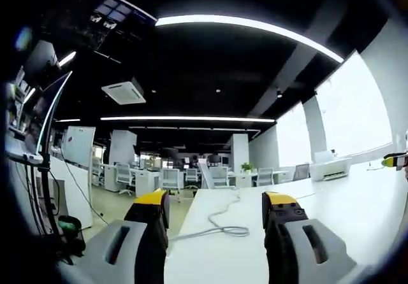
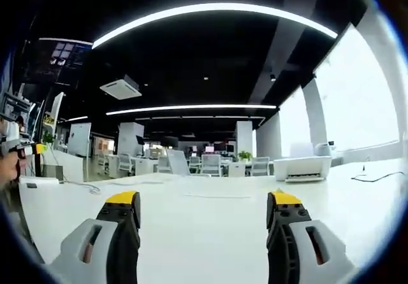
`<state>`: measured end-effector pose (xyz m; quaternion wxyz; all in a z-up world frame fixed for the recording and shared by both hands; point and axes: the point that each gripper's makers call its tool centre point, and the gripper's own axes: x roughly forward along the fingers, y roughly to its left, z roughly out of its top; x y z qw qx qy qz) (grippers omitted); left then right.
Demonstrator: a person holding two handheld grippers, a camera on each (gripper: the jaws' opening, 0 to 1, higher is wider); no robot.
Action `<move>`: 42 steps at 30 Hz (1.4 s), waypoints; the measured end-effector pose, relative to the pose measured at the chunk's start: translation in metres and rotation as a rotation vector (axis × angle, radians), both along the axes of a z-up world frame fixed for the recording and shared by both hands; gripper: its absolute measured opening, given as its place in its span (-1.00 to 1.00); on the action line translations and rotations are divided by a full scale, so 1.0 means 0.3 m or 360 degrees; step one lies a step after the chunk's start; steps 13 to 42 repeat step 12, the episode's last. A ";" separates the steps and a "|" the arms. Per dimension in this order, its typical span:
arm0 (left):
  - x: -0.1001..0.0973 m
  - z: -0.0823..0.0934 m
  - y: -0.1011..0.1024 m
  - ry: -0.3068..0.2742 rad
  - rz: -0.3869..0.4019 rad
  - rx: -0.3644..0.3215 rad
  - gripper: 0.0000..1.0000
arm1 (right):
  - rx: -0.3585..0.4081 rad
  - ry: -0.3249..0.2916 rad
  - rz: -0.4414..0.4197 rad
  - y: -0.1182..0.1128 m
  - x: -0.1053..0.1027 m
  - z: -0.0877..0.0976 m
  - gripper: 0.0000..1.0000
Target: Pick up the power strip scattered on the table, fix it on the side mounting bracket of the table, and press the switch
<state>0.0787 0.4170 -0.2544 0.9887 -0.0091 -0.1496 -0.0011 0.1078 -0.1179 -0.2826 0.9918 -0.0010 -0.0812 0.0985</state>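
Note:
In the right gripper view, a flat white block (image 2: 38, 182) that looks like the power strip lies at the table's far left, and a thin cord (image 2: 89, 186) runs from it. My right gripper (image 2: 204, 201) stands open over the bare white table (image 2: 204, 233) with nothing between its yellow-tipped jaws. In the left gripper view, my left gripper (image 1: 217, 201) is open too, low over the table's left edge. A white cord (image 1: 220, 227) curls on the tabletop between its jaws. Each gripper's yellow tip peeks into the other's view, the right gripper (image 1: 392, 162) and the left gripper (image 2: 22, 149).
A white printer (image 2: 303, 167) stands at the table's far end, also the printer (image 1: 331, 168). A black cable (image 2: 376, 177) lies at the right. A monitor on a stand (image 1: 38, 106) and a dark bin (image 1: 67, 225) sit left of the table edge. Office chairs and desks lie beyond.

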 end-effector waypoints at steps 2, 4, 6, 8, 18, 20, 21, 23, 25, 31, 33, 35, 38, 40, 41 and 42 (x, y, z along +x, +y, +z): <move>0.000 0.000 0.002 -0.0001 0.0005 -0.0002 0.26 | 0.0001 0.0000 -0.0001 0.001 -0.002 -0.001 0.54; 0.002 -0.003 0.001 0.0005 0.0000 -0.0002 0.26 | 0.0007 0.0007 -0.0001 0.001 -0.001 -0.005 0.53; 0.002 -0.005 0.003 0.0006 0.0003 -0.0003 0.26 | 0.0007 0.0013 -0.0001 0.002 0.000 -0.010 0.53; 0.003 -0.007 0.003 0.0006 0.0003 -0.0005 0.26 | 0.0009 0.0016 0.0004 0.007 -0.002 -0.014 0.52; 0.010 -0.018 0.004 0.0015 0.0005 -0.0014 0.26 | 0.0005 0.0032 0.0014 0.021 0.002 -0.025 0.52; 0.010 -0.018 0.004 0.0015 0.0005 -0.0014 0.26 | 0.0005 0.0032 0.0014 0.021 0.002 -0.025 0.52; 0.010 -0.018 0.004 0.0015 0.0005 -0.0014 0.26 | 0.0005 0.0032 0.0014 0.021 0.002 -0.025 0.52; 0.010 -0.018 0.004 0.0015 0.0005 -0.0014 0.26 | 0.0005 0.0032 0.0014 0.021 0.002 -0.025 0.52; 0.010 -0.018 0.004 0.0015 0.0005 -0.0014 0.26 | 0.0005 0.0032 0.0014 0.021 0.002 -0.025 0.52; 0.010 -0.018 0.004 0.0015 0.0005 -0.0014 0.26 | 0.0005 0.0032 0.0014 0.021 0.002 -0.025 0.52; 0.010 -0.018 0.004 0.0015 0.0005 -0.0014 0.26 | 0.0005 0.0032 0.0014 0.021 0.002 -0.025 0.52; 0.010 -0.018 0.004 0.0015 0.0005 -0.0014 0.26 | 0.0005 0.0032 0.0014 0.021 0.002 -0.025 0.52; 0.010 -0.018 0.004 0.0015 0.0005 -0.0014 0.26 | 0.0005 0.0032 0.0014 0.021 0.002 -0.025 0.52; 0.010 -0.018 0.004 0.0015 0.0005 -0.0014 0.26 | 0.0005 0.0032 0.0014 0.021 0.002 -0.025 0.52; 0.010 -0.018 0.004 0.0015 0.0005 -0.0014 0.26 | 0.0005 0.0032 0.0014 0.021 0.002 -0.025 0.52; 0.010 -0.018 0.004 0.0015 0.0005 -0.0014 0.26 | 0.0005 0.0032 0.0014 0.021 0.002 -0.025 0.52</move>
